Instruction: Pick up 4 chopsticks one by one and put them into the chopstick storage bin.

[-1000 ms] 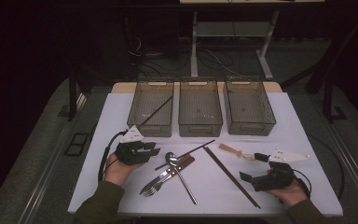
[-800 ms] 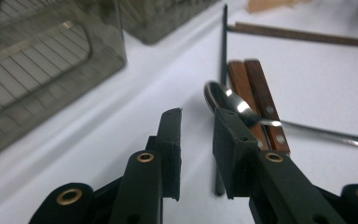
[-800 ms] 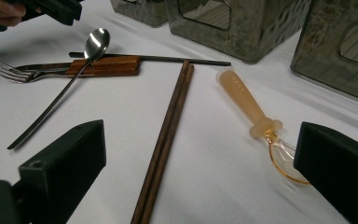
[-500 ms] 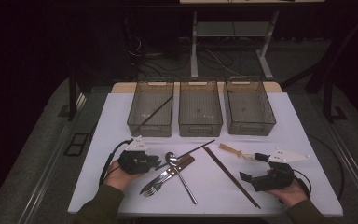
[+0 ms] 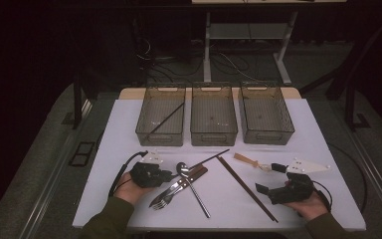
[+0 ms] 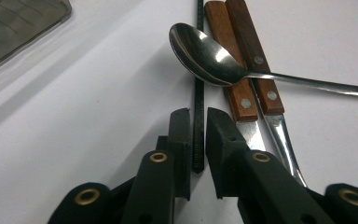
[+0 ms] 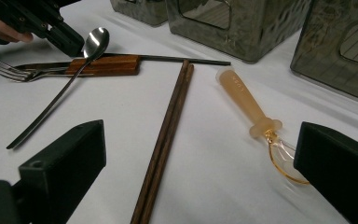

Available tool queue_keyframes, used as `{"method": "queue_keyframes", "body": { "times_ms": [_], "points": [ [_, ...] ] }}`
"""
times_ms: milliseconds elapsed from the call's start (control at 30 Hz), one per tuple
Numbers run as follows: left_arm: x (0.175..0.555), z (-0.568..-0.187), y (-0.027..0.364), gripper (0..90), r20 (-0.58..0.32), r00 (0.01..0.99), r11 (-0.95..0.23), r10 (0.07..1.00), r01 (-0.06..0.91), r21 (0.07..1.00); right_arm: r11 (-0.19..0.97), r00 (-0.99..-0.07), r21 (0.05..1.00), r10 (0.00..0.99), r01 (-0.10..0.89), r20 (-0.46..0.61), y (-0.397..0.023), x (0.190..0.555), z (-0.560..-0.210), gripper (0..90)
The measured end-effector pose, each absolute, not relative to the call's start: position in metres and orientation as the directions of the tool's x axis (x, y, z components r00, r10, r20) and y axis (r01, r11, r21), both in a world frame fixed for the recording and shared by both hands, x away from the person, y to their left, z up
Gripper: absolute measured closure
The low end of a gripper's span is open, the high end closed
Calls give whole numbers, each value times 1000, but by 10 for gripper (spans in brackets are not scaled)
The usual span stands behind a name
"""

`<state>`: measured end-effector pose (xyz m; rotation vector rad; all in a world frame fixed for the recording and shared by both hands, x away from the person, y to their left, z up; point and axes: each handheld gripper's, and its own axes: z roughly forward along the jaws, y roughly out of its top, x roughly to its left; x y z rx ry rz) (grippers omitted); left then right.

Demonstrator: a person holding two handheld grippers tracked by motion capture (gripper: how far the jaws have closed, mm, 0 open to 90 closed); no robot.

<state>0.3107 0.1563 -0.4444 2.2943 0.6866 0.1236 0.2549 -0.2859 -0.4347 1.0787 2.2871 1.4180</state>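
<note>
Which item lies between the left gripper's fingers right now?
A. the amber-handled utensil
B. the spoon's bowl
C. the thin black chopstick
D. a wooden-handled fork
C: in the left gripper view the thin black chopstick runs straight down the narrow gap of the left gripper, whose fingers have just been closing around it; the spoon and wooden handles lie off to one side.

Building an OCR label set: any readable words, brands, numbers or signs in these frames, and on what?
None readable.
Amber handle: faint embossed letters near its end, too blurred to read.
Spoon, wooden handles, bins, chopsticks: no markings visible.
</note>
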Motion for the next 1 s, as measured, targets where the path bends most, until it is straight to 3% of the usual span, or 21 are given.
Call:
{"method": "queue_keyframes", "body": {
  "times_ms": [500, 1000],
  "points": [
    [315, -445, 162, 842, -101, 867, -607, 487, 420, 675, 253, -698, 851, 695, 461, 172, -286, 255, -434, 22],
    [320, -443, 189, 839, -104, 842, -593, 529, 455, 665, 250, -696, 850, 696, 463, 174, -286, 254, -434, 22]
  ]
}}
